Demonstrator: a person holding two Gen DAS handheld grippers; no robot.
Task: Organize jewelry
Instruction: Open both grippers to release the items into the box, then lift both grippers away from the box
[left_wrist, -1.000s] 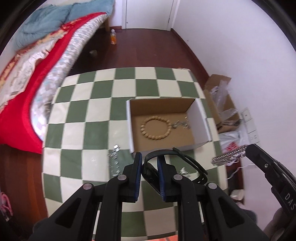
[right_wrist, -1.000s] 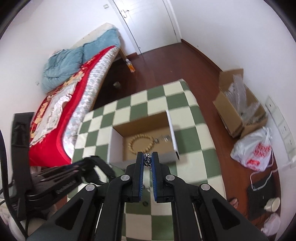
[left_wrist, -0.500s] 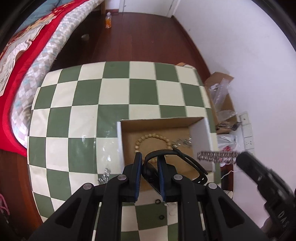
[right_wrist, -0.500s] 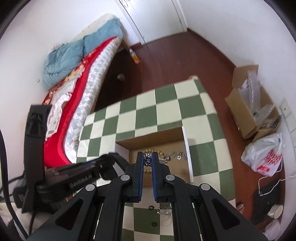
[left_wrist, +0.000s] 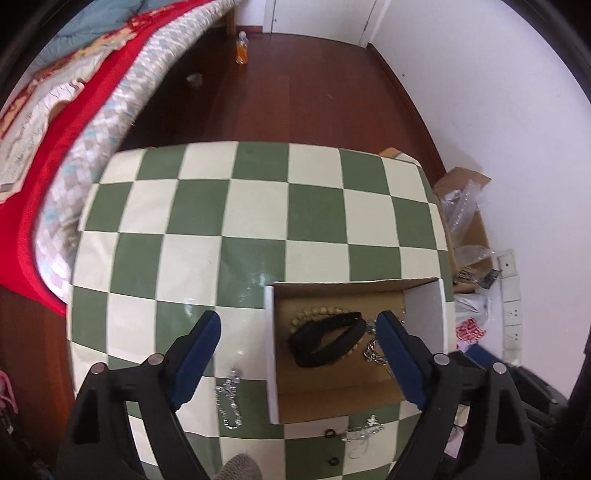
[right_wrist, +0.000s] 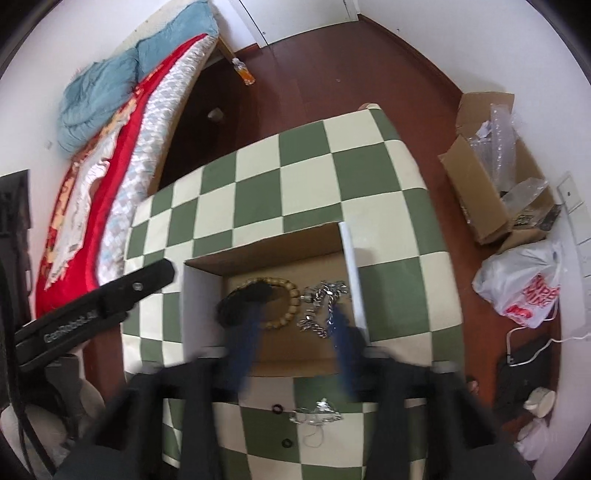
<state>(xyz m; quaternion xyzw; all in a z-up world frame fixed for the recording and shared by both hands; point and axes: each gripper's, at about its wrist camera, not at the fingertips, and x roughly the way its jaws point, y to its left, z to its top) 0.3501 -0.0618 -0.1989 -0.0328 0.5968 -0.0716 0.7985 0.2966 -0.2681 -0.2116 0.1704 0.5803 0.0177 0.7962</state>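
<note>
Between and just ahead of both spread, empty pairs of jaws, a black band (left_wrist: 325, 343) and chain (right_wrist: 323, 304) are seen dropped in the box (left_wrist: 271, 347), so the necklace (left_wrist: 229, 400) outside the left gripper (left_wrist: 295, 354) is judged next, the right gripper (right_wrist: 291, 354) idle.

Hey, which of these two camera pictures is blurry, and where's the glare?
Right wrist view: the right gripper is smeared by motion blur, while the open cardboard box stays sharp. Left wrist view: sharp overall, with window glare on the glossy green-and-cream checkered table.
</note>
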